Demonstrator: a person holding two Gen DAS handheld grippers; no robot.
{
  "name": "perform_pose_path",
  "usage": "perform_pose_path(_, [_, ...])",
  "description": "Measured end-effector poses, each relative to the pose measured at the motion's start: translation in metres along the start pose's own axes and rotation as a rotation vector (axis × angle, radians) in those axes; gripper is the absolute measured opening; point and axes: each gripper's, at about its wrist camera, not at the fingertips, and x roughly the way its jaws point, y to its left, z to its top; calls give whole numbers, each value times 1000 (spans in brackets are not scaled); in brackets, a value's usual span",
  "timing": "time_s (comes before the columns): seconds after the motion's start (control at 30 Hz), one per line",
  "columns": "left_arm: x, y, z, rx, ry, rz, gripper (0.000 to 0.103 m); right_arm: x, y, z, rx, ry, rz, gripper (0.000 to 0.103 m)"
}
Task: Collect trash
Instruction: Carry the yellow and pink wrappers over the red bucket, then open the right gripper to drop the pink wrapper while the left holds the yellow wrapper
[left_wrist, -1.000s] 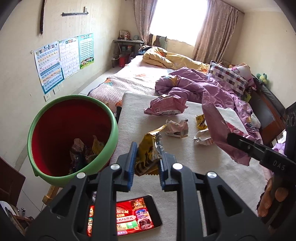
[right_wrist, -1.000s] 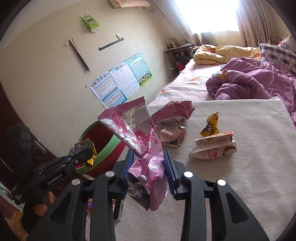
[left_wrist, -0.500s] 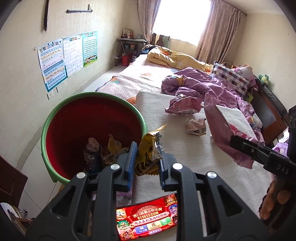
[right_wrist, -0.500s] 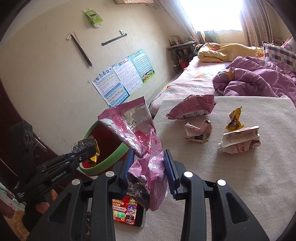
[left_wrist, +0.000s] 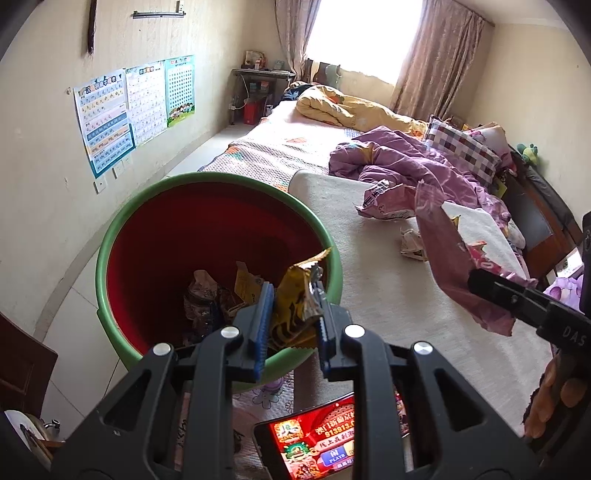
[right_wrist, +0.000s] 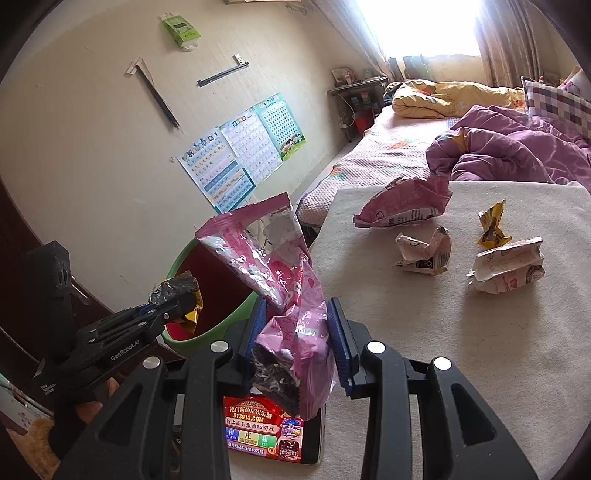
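Observation:
My left gripper (left_wrist: 291, 295) is shut on a yellow and black snack wrapper (left_wrist: 295, 299) and holds it over the near rim of a green bin with a red inside (left_wrist: 155, 236). Several wrappers lie in the bin. My right gripper (right_wrist: 299, 325) is shut on a large pink snack bag (right_wrist: 280, 266), held above the beige mat (right_wrist: 461, 350) just right of the bin (right_wrist: 218, 325). On the mat lie a pink bag (right_wrist: 402, 206), a crumpled pale wrapper (right_wrist: 424, 251), a small yellow wrapper (right_wrist: 491, 229) and a white wrapper (right_wrist: 506, 266).
A phone with a lit red screen (right_wrist: 269, 428) lies at the mat's near edge under both grippers. A purple quilt (left_wrist: 406, 162), a checked pillow (left_wrist: 458, 147) and a yellow quilt (left_wrist: 351, 107) lie on the bed beyond. Posters (left_wrist: 129, 107) hang on the left wall.
My left gripper has carried the yellow wrapper leftward from over the mat to over the bin's rim. My right gripper has moved a little left toward the bin with the pink bag.

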Motion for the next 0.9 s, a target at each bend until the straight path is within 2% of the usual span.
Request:
perform_pose_path(0.3, [6,29,-1,-18,15,24,20,19,11,2,9,16,16,33])
perform_pose_path(0.7, [13,46,9,-13,5,62,20,22,23,18,-8,-21,20,33])
perform_pose_path(0.9, [13,53,7,-20,4,75,20,33,35,17,-12,3,43,33])
